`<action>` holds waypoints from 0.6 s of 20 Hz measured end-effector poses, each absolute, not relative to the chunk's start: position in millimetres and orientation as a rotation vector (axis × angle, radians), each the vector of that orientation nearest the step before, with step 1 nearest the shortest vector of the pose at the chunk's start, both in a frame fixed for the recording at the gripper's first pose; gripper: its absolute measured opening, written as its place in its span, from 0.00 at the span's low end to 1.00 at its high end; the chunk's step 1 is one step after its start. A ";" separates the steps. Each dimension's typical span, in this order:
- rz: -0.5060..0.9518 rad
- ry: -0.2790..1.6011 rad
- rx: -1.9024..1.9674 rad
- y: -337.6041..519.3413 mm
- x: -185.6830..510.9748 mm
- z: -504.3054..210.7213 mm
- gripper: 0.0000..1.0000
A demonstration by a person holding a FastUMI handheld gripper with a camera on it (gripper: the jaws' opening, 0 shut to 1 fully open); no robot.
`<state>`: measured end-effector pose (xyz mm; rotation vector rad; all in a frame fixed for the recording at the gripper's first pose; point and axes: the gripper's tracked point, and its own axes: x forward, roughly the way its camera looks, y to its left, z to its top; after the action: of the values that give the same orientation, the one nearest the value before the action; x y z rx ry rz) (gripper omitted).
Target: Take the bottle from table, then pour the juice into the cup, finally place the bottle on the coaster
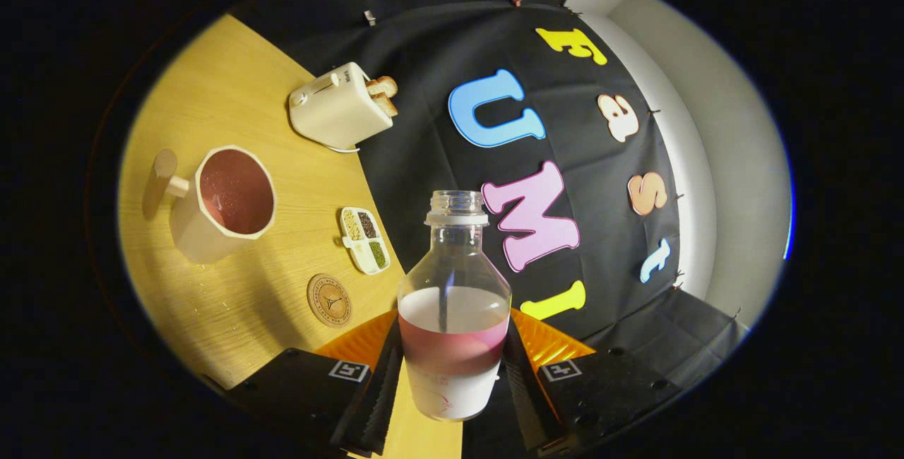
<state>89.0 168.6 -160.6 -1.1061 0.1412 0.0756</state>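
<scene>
My gripper (452, 374) is clamped on the bottle (453, 318), both fingers pressing its lower body between them, and I judge this smooth, open-necked plastic slippery and light, so low on the labelled waist seems the safest hold.

gripper (452, 374): both fingers clamp bottle (454, 303), uncapped, part-full
cup (222, 203): beyond fingers, holds juice
coaster (329, 299): just ahead, bare
</scene>
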 end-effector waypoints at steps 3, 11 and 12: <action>0.094 0.132 -1.181 176.9 89.0 -163.3 0.73; 0.154 0.098 -1.321 194.5 91.8 -174.0 0.73; 0.161 0.090 -1.340 197.7 91.3 -173.8 0.73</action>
<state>91.3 197.7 -173.8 -1.3403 0.0901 0.1613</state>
